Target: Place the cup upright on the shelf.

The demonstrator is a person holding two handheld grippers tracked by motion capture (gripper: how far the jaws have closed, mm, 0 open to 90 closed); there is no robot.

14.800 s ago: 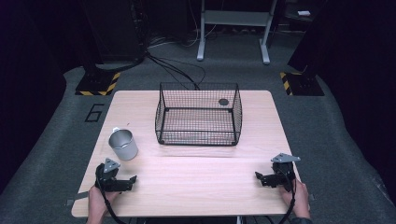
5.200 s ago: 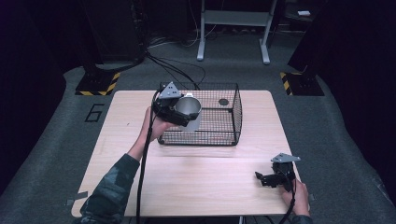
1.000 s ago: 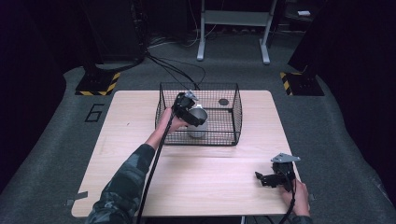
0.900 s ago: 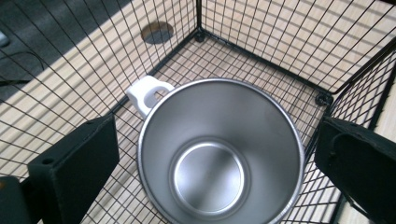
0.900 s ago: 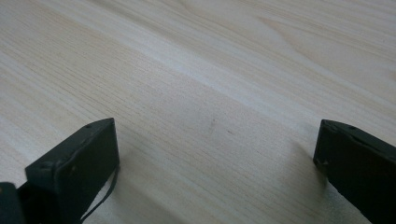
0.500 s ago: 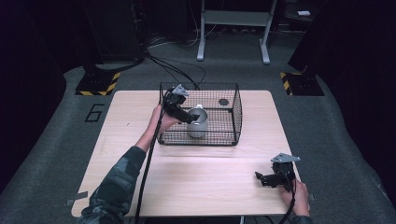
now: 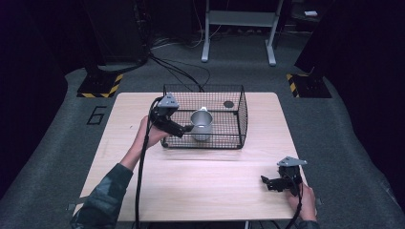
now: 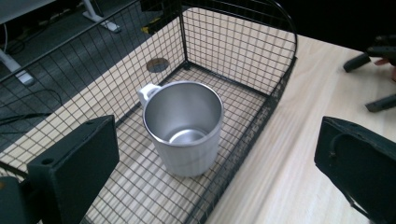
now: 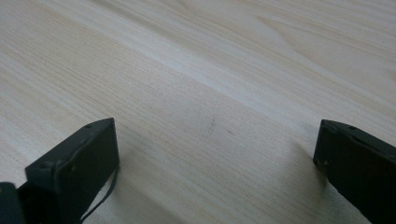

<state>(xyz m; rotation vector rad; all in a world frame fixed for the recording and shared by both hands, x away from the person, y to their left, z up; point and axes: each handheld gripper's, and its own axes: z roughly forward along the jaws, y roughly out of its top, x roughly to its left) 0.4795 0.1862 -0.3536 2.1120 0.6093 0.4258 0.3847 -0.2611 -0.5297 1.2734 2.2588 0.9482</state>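
A steel mug [image 7: 201, 125] stands upright inside the black wire basket [image 7: 242, 114] at the middle of the table, its handle turned to the far side. My left gripper [image 7: 185, 130] hovers over the basket's front-left corner, open and holding nothing. In the left gripper view the mug [image 8: 184, 128] sits free on the basket [image 8: 243, 56] floor beyond my left gripper [image 8: 215, 154], whose jaws stand wide apart. My right gripper [image 7: 266, 182] rests at the table's front right, open. The right gripper view has my right gripper [image 9: 215, 144] above bare wood.
A small dark round disc [image 7: 229, 103] lies in the basket's far right corner. The wooden table [image 7: 205, 186] is bare in front of the basket. Dark floor, cables and a stand lie beyond the table's far edge.
My left gripper carried the mug from the table's left side into the basket, let go of it, and has drawn back toward the front left. The right gripper has not moved.
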